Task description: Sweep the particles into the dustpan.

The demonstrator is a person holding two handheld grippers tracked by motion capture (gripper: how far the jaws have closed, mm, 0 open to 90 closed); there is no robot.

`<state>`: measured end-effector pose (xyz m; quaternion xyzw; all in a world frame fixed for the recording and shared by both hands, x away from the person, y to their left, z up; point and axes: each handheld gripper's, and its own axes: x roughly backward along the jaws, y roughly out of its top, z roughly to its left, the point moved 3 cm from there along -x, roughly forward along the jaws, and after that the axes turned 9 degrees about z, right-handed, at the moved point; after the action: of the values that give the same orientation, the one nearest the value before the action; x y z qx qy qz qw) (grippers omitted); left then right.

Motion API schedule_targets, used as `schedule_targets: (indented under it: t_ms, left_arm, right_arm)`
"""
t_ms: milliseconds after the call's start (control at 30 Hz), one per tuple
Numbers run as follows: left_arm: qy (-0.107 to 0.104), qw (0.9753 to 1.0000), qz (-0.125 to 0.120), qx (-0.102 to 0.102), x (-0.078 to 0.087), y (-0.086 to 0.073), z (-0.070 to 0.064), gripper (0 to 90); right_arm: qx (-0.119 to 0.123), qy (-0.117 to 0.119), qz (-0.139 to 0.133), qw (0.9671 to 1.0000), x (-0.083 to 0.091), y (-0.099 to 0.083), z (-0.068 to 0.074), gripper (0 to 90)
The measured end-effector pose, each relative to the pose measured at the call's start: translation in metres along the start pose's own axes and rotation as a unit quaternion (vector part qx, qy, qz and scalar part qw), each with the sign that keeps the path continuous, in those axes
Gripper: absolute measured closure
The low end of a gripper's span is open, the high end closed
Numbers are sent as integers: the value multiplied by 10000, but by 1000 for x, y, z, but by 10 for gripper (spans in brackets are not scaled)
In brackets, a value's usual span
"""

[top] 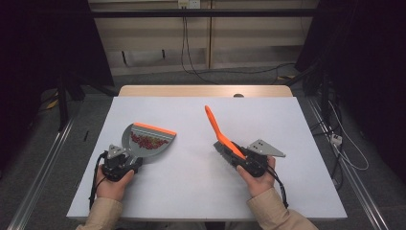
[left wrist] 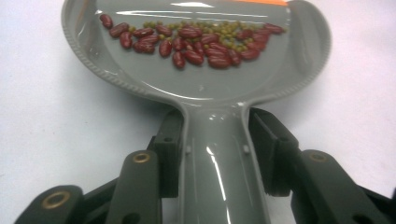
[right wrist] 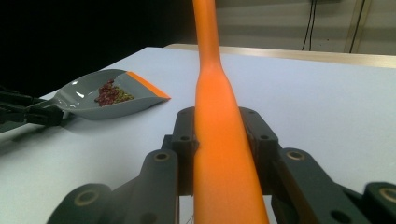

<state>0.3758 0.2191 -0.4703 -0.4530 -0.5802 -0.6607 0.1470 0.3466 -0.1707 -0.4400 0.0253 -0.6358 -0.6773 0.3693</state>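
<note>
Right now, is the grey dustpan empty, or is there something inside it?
Not empty. The dustpan carries a band of red beans mixed with small green ones across its tray, and the left gripper clamps its handle.

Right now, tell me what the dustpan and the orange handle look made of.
Dustpan: glossy grey moulded plastic, judging by the sharp light streaks and ribbed rim; its orange lip looks like softer rubber, though that is uncertain. Orange handle: smooth, matte-looking plastic, evenly coloured with no grain.

Dustpan (top: 149,141) on table (top: 191,191) left, beans (top: 149,140) in it; brush handle (top: 221,133) well apart, right.
</note>
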Motion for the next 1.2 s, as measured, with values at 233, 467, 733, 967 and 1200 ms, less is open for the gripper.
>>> schedule_targets:
  t_ms: [233, 467, 733, 967, 1200]
  left_arm:
    - [-242, 9997, 5, -40, 6, -4, -12, 454]
    - [-333, 9994, -96, 1, 12, -6, -15, 414]
    - [-501, 9986, -153, -28, 15, -7, -21, 363]
    - [-393, 9985, -372, 3, 23, -3, -17, 197]
    - [-362, 9979, -525, -58, 29, 2, -16, 196]
  right_arm:
    - [-16, -64, -11, 10000, 3, -1, -5, 707]
    - [-55, -135, -13, 9999, 5, -2, -9, 707]
    - [-121, -240, 20, 9996, 5, -3, -20, 706]
    - [-477, -333, 52, 9983, 0, -6, -38, 705]
    - [-809, -636, 204, 9945, 10, -19, -66, 700]
